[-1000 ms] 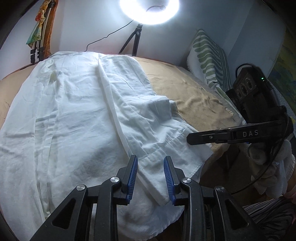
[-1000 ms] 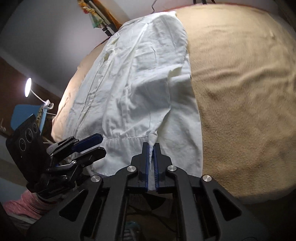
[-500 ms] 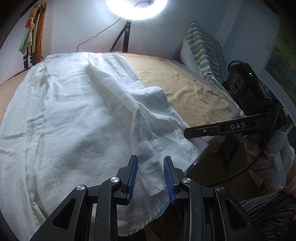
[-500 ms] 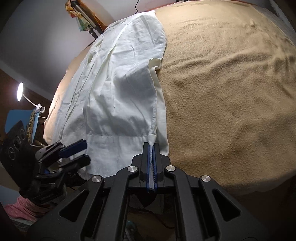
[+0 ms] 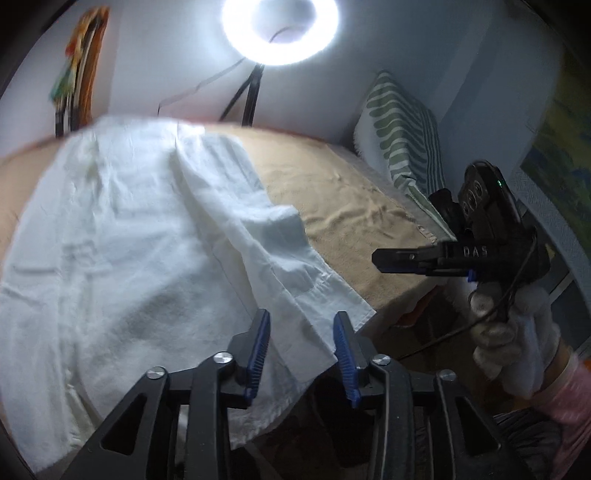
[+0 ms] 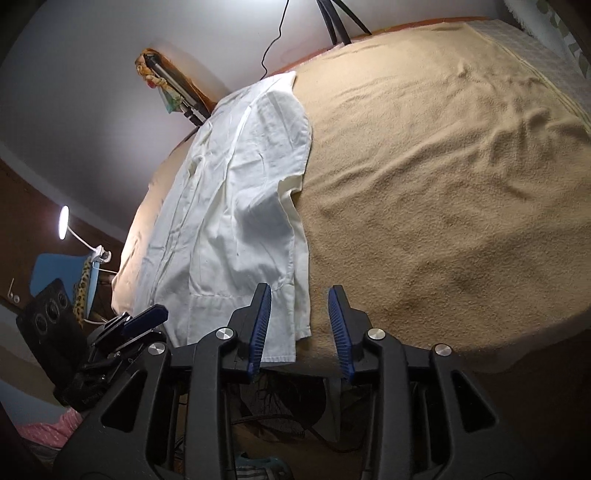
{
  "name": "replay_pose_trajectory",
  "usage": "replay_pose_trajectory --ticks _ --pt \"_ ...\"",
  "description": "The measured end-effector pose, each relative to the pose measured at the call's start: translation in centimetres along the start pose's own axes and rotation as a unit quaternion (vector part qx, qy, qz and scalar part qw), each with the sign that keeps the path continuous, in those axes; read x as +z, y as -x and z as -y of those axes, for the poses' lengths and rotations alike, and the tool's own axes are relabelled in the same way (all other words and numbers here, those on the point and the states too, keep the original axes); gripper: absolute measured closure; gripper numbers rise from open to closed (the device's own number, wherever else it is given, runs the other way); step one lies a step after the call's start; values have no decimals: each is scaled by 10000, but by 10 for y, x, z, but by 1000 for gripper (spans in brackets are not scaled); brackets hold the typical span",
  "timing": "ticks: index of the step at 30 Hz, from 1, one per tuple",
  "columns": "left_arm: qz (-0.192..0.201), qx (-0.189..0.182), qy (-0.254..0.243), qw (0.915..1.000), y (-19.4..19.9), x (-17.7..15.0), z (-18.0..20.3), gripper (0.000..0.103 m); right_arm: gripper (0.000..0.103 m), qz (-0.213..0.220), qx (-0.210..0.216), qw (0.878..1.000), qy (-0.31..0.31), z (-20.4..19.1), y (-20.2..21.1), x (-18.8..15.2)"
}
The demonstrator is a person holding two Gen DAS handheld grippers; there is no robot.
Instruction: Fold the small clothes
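Observation:
A white shirt (image 5: 129,240) lies spread on the tan blanket (image 5: 343,206) of a bed, its right side folded inward over the body. The shirt also shows in the right wrist view (image 6: 240,206), with its hem at the bed's near edge. My left gripper (image 5: 301,339) is open, its jaws either side of the shirt's near hem fold without gripping it. My right gripper (image 6: 299,321) is open and empty, just off the shirt's lower right corner. The right gripper also shows in the left wrist view (image 5: 391,256), above the bed's edge.
A ring light (image 5: 280,29) on a stand shines at the head of the bed. A green-striped pillow (image 5: 402,136) leans against the far right wall. A desk lamp (image 6: 64,221) and a blue chair (image 6: 55,269) stand left of the bed. The blanket's right half (image 6: 443,166) is bare.
My right gripper was shut on the shirt's hem, carried it inward over the body, then opened and let it go. My left gripper stayed open and shifted slightly.

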State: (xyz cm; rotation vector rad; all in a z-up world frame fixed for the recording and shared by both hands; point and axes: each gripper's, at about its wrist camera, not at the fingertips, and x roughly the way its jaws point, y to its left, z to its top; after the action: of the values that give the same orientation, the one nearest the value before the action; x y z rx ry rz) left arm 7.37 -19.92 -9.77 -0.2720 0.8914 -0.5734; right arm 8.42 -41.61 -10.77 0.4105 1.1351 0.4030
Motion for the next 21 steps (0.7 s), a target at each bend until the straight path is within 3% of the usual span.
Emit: replay_pose_trajectory --ticks 4,6,8,9,11,13,15,19,21 --pt "-468 -301 862 9947 -25 13 -19 51 69 -205 -114 9995 229 -7 -14 -2" --pt "-546 -410 1101 9916 -34 18 -25 55 69 -283 -152 9990 314 -8 -19 -5" --pt "-638 -672 1323 9869 -44 20 -31 84 69 -334 -199 9985 382 -9 -24 -6" --pt "-655 -851 1452 9835 -47 21 -34 85 69 -347 -212 9984 387 -8 -25 -6" --pt "-521 -1433 1806 9717 -46 20 -41 95 69 -365 -214 9985 355 -6 -27 -6" --pt "-299 -2168 2264 9491 -43 17 -51 94 69 -363 -233 9986 314 -3 -27 -5" --pt "-282 -2055 2349 9496 -43 12 -60 94 69 -368 -255 9986 287 -1 -28 -6" --pt "-593 -1117 2241 9663 -46 -7 -80 95 69 -362 -318 9982 366 -4 -29 -7" --pt "-563 -853 1906 9763 -40 -10 -76 94 69 -372 -377 9977 419 -7 -31 -7"
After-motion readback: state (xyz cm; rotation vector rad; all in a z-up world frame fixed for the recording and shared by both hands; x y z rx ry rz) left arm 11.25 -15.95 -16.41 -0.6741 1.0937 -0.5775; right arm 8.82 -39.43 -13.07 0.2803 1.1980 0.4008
